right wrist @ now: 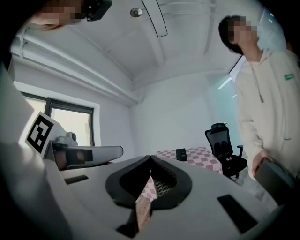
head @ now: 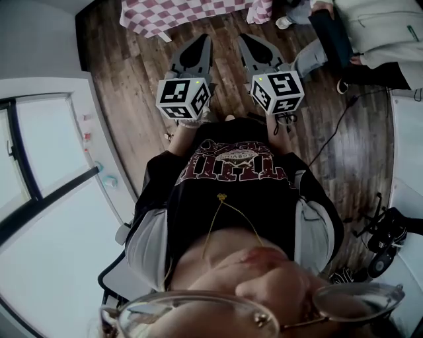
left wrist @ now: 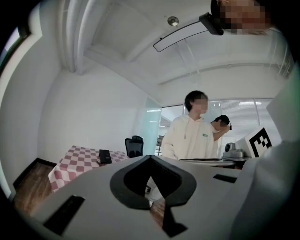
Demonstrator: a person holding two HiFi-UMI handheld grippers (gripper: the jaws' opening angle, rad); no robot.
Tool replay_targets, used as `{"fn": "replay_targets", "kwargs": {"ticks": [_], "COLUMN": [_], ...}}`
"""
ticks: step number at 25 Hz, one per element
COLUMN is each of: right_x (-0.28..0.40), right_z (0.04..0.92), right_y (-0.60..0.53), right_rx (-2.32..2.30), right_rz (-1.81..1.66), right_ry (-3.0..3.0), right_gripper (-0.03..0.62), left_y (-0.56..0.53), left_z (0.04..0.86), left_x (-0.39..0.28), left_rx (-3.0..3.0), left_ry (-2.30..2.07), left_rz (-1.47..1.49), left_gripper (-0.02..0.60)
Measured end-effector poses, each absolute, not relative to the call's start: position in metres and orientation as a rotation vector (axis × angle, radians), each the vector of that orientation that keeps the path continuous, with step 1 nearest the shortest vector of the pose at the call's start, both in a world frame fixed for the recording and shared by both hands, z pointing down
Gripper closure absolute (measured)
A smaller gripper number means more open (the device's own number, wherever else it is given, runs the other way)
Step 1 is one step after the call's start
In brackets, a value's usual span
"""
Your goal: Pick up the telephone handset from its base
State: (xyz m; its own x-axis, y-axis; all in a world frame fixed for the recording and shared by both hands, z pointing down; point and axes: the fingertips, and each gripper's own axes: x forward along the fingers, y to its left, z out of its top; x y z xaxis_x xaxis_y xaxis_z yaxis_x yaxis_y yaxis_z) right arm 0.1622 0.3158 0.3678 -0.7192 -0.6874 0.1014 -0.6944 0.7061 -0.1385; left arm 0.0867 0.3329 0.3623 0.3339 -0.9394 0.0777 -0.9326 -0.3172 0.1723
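The telephone (left wrist: 105, 156) is a small black shape lying on a table with a red-and-white checked cloth (left wrist: 79, 161), well ahead of both grippers. It also shows in the right gripper view as the telephone (right wrist: 181, 154) on the checked table (right wrist: 197, 154). My left gripper (left wrist: 150, 157) is shut with nothing between its jaws; its fingertips meet. My right gripper (right wrist: 150, 157) is likewise shut and holds nothing. In the head view the left gripper (head: 202, 38) and right gripper (head: 246, 38) are side by side over the wooden floor, pointing at the checked table (head: 165, 16).
A person in a cream hoodie (left wrist: 190, 138) stands to the right of the table, with another person (left wrist: 220, 126) behind. A black office chair (right wrist: 225, 150) stands beside the table. Cables (head: 330, 138) and dark gear (head: 386, 237) lie on the floor at right.
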Motion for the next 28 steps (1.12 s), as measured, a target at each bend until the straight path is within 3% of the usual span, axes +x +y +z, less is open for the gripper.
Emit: {"fn": "replay_targets", "kwargs": {"ticks": [28], "right_x": [0.088], "right_z": [0.364], "right_y": [0.191], "right_rx": [1.243], "right_rz": [0.217], "right_ry": [-2.811], "right_gripper": [0.577], "left_y": [0.203], "left_z": [0.367], "left_x": [0.019], "left_rx": [2.476], "left_ry": [-1.584], "left_rz": [-0.054], "left_gripper": [0.572]}}
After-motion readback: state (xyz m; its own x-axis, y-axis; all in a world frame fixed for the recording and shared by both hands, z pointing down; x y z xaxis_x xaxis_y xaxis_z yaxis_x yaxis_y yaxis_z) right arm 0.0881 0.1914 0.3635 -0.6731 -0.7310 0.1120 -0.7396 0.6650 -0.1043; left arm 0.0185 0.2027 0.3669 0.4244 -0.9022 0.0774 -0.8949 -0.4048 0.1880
